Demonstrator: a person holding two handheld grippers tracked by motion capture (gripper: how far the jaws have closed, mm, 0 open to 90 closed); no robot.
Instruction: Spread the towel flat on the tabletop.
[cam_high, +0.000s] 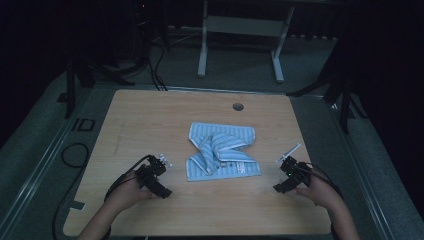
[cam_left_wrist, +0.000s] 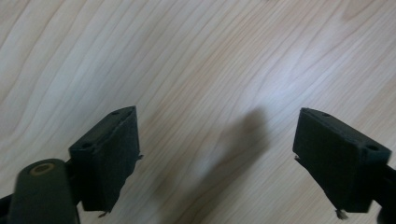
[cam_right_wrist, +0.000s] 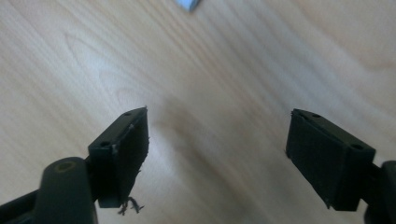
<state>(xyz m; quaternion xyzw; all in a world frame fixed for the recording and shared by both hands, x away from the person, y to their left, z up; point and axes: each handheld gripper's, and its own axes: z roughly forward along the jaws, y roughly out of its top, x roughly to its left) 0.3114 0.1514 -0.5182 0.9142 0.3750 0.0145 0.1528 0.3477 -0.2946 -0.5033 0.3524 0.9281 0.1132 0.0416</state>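
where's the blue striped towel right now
In the high view the crumpled blue striped towel lies near the middle of the wooden table, between the left tongs and the right tongs, touching neither.

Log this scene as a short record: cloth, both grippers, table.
cloth: blue striped towel, crumpled and partly folded over itself, lying mid-table
left gripper: jaws wide apart, nothing between them, over bare wood left of the towel
right gripper: jaws wide apart, nothing between them, right of the towel, apart from it
table: light wooden top, round hole near the far edge
contact: neither gripper touches the towel
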